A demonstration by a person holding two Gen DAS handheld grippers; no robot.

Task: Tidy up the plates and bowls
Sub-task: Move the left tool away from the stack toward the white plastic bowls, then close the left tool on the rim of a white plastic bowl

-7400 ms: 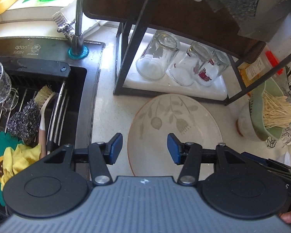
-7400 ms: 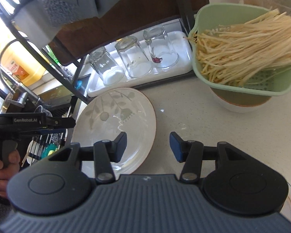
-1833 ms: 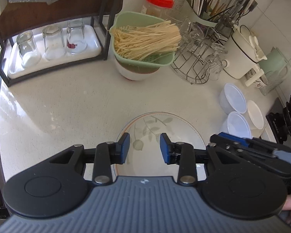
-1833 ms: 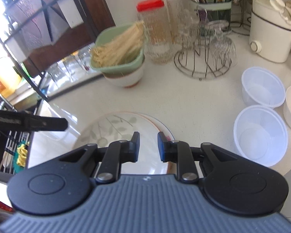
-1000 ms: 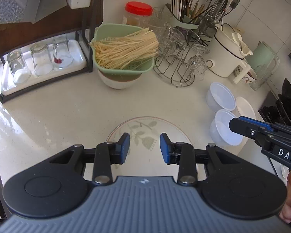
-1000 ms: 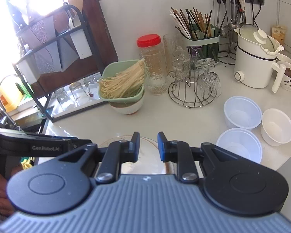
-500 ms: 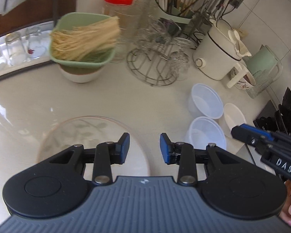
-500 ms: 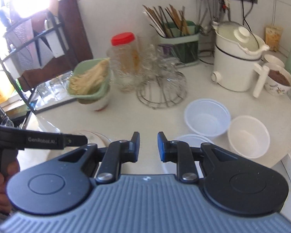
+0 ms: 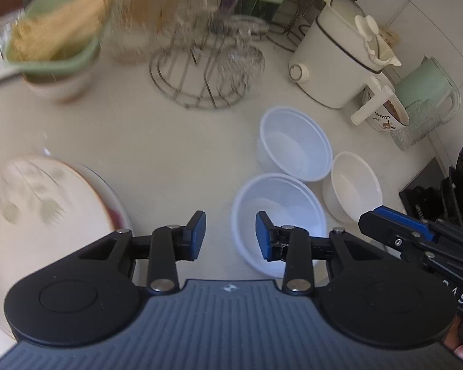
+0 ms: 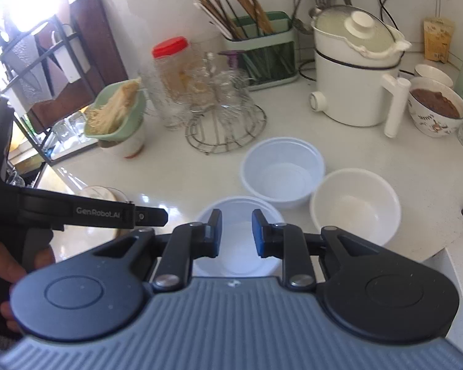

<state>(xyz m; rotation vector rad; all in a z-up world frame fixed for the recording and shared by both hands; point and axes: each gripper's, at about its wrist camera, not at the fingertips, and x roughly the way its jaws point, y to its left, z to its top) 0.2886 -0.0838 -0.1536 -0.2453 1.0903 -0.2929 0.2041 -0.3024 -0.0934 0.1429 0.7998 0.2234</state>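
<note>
Two hand-held grippers hover over a pale kitchen counter [image 9: 169, 141], neither one grasping anything. Seen from its own camera, the left gripper [image 9: 230, 235] has its blue-padded fingers parted with a clear gap, and only bare counter and the rim of a bowl show between them. The right gripper [image 10: 234, 232] is likewise released, its fingers a little closer together, positioned above the nearest bowl.

Three white bowls sit clustered on the counter, each upright and holding nothing. The nearest bowl [image 10: 237, 215] lies directly under the right gripper's fingers. The far bowl [image 10: 282, 171] sits just behind it, and the third bowl [image 10: 355, 203] is just beside both, toward the right. From the left wrist view the same three appear: nearest [image 9: 277, 206], far [image 9: 294, 143], third [image 9: 355, 189].

One leaf-patterned plate [image 9: 43, 212] lies flat to the left, well apart from the bowls, blurred, with the edge of what may be a second plate beneath it.

Farther back stand one wire rack [image 10: 225, 123] hung with drinking glasses, one green colander [image 10: 117, 114] of pale noodles resting on a bowl, one red-lidded jar [image 10: 173, 67], one utensil caddy [image 10: 262, 49] filled with chopsticks, one white electric pot [image 10: 355, 71], and one patterned bowl [image 10: 436, 104] of brown contents.
</note>
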